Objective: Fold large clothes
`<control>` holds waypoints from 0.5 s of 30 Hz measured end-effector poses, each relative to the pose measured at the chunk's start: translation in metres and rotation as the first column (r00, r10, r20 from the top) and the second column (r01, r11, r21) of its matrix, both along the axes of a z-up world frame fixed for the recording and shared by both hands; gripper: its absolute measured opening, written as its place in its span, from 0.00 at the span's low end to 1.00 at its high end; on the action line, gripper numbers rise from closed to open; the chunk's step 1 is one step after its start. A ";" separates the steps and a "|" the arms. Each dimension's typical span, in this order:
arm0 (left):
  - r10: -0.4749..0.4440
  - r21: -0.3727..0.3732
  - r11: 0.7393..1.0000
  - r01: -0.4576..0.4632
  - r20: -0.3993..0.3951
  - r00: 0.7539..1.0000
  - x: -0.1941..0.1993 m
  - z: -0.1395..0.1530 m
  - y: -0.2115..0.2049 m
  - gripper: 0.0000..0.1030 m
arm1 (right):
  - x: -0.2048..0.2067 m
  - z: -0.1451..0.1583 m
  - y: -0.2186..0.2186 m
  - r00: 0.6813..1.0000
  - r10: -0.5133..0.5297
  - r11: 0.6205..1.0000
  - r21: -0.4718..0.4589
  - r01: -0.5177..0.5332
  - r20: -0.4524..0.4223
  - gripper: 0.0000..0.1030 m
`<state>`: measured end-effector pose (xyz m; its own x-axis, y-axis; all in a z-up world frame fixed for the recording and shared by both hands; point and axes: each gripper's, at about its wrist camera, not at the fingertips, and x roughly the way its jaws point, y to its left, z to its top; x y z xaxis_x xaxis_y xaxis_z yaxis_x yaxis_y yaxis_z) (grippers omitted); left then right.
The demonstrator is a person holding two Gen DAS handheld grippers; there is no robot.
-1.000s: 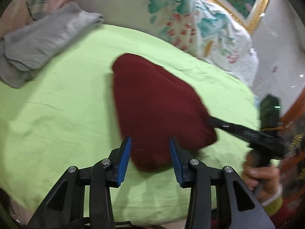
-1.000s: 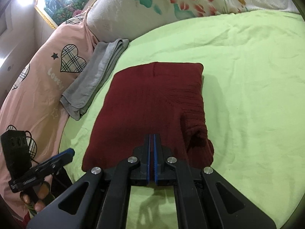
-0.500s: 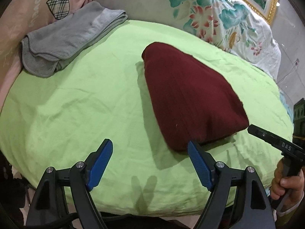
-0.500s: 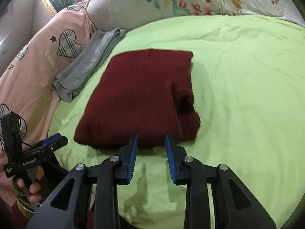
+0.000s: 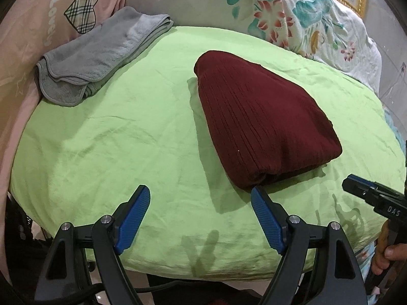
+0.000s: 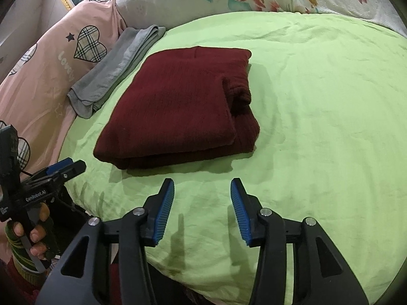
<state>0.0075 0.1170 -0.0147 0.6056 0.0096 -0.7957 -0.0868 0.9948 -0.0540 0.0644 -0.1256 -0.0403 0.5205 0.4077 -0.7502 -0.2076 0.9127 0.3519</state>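
A dark red ribbed sweater (image 5: pixel 262 124) lies folded into a thick rectangle on the light green bed sheet (image 5: pixel 127 139); it also shows in the right wrist view (image 6: pixel 183 101), with a rolled cuff on its right side. My left gripper (image 5: pixel 201 198) is open and empty, held back from the sweater's near corner. My right gripper (image 6: pixel 202 188) is open and empty, just short of the sweater's near edge. Each gripper appears in the other's view, the right one (image 5: pixel 356 186) and the left one (image 6: pixel 66 167).
A folded grey towel (image 5: pixel 101 56) lies at the sheet's far left, against a pink heart-print pillow (image 5: pixel 51 20). A white floral pillow (image 5: pixel 279 17) lines the back. The bed's near edge drops off below both grippers.
Both grippers have let go of the sweater, opened wide and pulled back toward the bed's near edge. The sweater stays folded on the sheet.
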 end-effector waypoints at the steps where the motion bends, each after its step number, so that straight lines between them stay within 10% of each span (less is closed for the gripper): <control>1: 0.000 0.006 1.000 0.000 0.001 1.000 -0.001 0.000 0.000 0.80 | -0.001 0.001 0.001 1.000 0.003 1.000 0.000 -0.003 0.003 0.49; 15: -0.005 0.013 1.000 0.005 0.024 1.000 0.015 0.013 0.010 0.80 | 0.035 0.022 0.003 0.998 -0.011 1.000 0.019 0.010 0.061 0.61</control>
<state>0.0227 0.1265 -0.0013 0.6244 0.0170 -0.7809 -0.0806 0.9958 -0.0429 0.0990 -0.1230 -0.0181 0.5694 0.4157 -0.7092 -0.2200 0.9083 0.3557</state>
